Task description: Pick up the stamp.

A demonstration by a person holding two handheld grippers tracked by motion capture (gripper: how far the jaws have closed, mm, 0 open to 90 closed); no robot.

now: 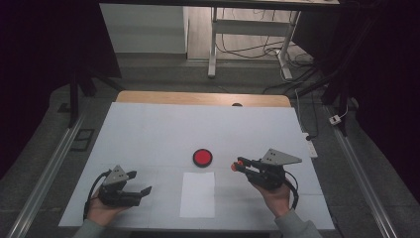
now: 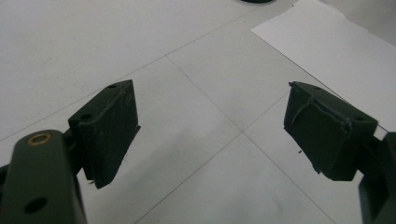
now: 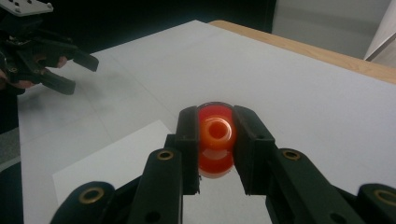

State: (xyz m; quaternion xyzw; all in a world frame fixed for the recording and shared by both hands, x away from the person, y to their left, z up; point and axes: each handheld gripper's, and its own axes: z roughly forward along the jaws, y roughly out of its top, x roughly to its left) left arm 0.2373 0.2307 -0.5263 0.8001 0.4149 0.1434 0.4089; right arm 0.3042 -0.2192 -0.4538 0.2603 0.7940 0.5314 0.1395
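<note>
A small orange ring-shaped piece [image 1: 233,167] [image 3: 216,132] is pinched between the pads of my right gripper [image 1: 238,165] [image 3: 215,122], which is shut on it and held a little above the table. Just beyond its tips lies a red disc with a black rim [image 1: 202,157] [image 3: 215,166]. My left gripper [image 1: 140,182] [image 2: 212,126] rests low at the table's front left. It is open, with bare table between its jaws. In the right gripper view it is also at the far left [image 3: 77,70].
A white sheet of paper [image 1: 197,194] [image 2: 327,42] [image 3: 112,154] lies near the front edge between the two hands. The white table cover [image 1: 163,129] ends at a wooden strip [image 1: 203,98] at the far side. Beyond it are desk legs and floor cables.
</note>
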